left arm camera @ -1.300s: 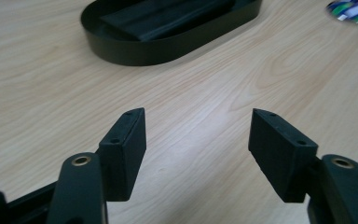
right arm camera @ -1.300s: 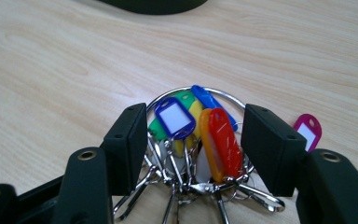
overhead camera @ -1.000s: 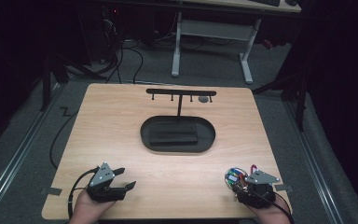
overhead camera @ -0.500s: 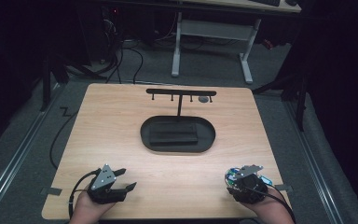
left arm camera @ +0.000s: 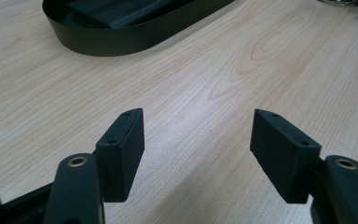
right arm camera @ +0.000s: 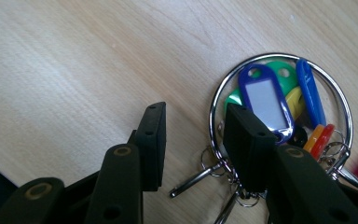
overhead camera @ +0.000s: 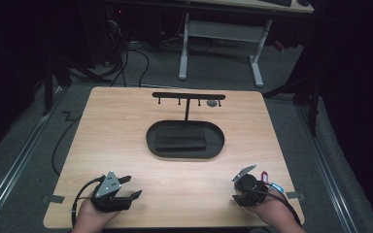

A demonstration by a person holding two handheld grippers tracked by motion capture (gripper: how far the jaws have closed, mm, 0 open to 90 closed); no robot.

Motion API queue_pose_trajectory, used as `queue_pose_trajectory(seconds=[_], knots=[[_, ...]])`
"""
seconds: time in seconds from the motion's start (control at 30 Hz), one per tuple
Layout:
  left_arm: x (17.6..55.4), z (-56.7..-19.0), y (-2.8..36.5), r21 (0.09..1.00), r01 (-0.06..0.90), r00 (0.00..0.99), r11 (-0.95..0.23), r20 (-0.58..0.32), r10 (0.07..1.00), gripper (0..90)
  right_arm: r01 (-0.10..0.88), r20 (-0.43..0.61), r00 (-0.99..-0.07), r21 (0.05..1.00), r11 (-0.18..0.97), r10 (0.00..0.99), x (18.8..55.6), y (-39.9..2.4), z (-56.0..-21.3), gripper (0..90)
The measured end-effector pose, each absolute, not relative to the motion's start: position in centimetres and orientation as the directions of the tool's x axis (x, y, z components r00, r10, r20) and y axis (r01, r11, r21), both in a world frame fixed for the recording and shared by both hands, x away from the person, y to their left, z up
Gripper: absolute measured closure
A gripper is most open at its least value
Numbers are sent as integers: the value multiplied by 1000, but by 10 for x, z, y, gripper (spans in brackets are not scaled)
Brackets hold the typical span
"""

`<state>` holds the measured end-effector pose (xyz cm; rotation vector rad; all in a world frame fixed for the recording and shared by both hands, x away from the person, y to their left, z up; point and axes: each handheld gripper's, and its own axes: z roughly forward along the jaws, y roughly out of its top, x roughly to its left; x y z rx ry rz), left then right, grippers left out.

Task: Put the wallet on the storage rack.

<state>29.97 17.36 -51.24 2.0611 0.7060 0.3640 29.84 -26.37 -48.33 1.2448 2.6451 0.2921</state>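
A metal key ring [right arm camera: 279, 54] carrying several coloured tags, among them a blue one [right arm camera: 265, 100], lies on the wooden table near its front right corner. My right gripper [right arm camera: 195, 116] hangs over it, open, one jaw standing over the ring's left edge and bare wood in the gap. From above, the right gripper [overhead camera: 243, 187] points down beside a pink tag [overhead camera: 264, 175]. My left gripper [overhead camera: 132, 187] rests low at the front left, open and empty over bare wood [left arm camera: 198, 126].
A black oval tray [overhead camera: 150, 138] holding a dark flat pad [overhead camera: 180, 138] sits mid-table. Behind it stands a black T-shaped rack [overhead camera: 188, 96] with small hooks, and a small grey round thing [overhead camera: 212, 103] is by its right end. Floor cables run off the left.
The right gripper has shifted a little left and tipped down over the key ring. The left gripper has barely moved.
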Motion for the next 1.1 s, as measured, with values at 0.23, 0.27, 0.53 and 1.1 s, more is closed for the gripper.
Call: queue_pose_trajectory(seconds=[0.23, 0.27, 0.53, 1.1], knots=[[298, -514, 170, 821, 333, 804, -463, 8, 594, 361, 760, -80, -609, 226, 609, 789, 307, -264, -490, 599], [298, -514, 170, 820, 332, 805, -466, 11, 593, 361, 758, -75, -614, 222, 614, 786, 309, -264, -490, 599], [297, -515, 168, 811, 324, 812, -487, 26, 583, 368, 781, -7, -613, 142, 608, 790, 328, -263, -488, 609], [296, -516, 166, 804, 318, 821, -502, 31, 570, 378, 767, -12, -638, 78, 637, 770, 340, -263, -487, 859]])
